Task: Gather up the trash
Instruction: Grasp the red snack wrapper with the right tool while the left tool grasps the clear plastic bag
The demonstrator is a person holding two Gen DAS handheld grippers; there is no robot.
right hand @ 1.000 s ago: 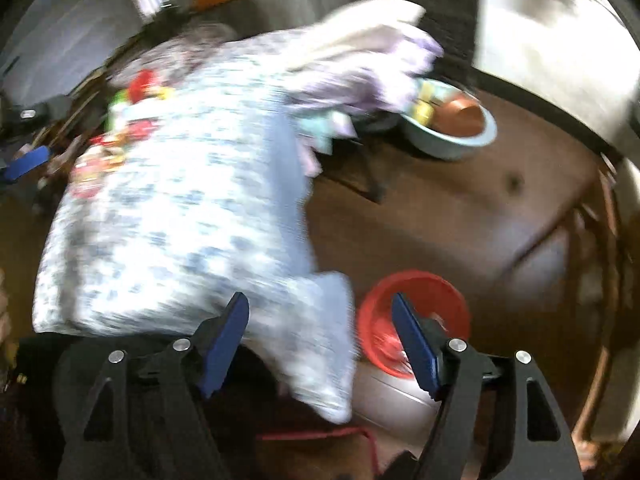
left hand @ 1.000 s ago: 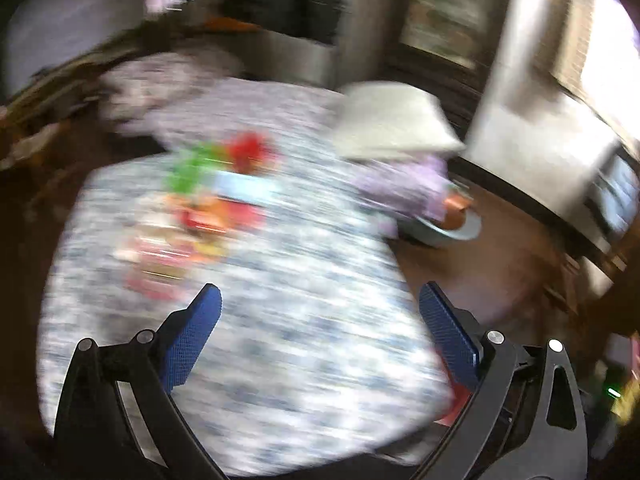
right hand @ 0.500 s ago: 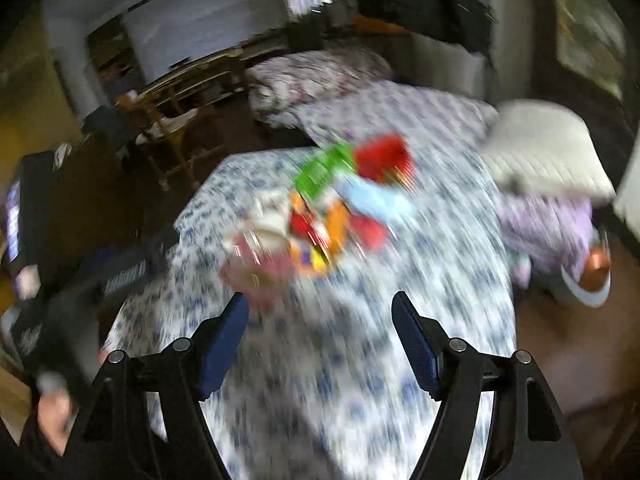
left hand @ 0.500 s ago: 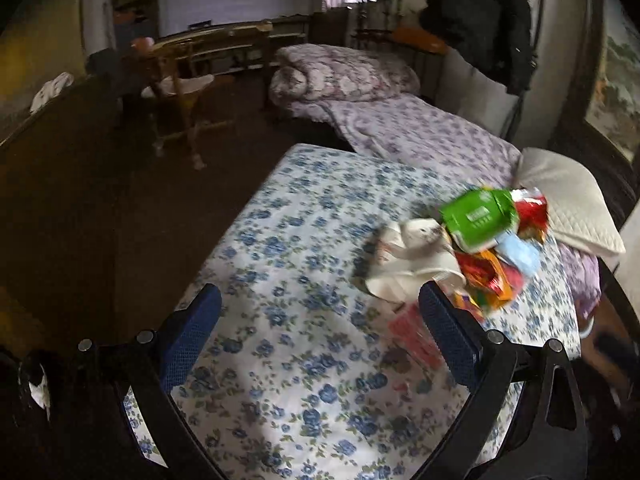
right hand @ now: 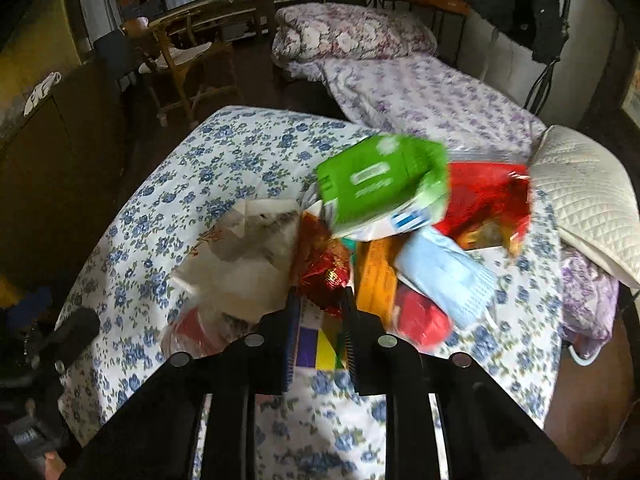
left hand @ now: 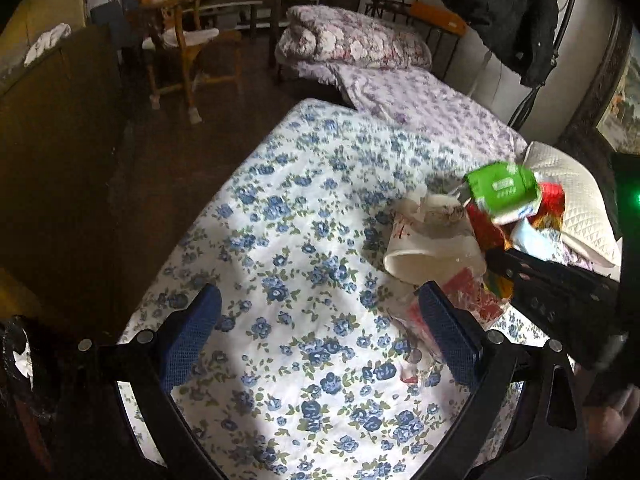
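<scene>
Two views differ: only the right wrist view shows the red foil wrapper [right hand: 323, 276] pinched at the tips of the right claw [right hand: 319, 300], in the frame centre. The left wrist view shows the left claw [left hand: 318, 330] spread wide and empty over the bed [left hand: 280, 208], with the trash pile [left hand: 472, 240] at centre right. Half a second ago the right claw was wide open.

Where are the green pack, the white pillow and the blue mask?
green pack [right hand: 380, 178], right wrist view, middle of its green face
white pillow [right hand: 592, 196], right wrist view, quilted top
blue mask [right hand: 444, 272], right wrist view, pleated middle
</scene>
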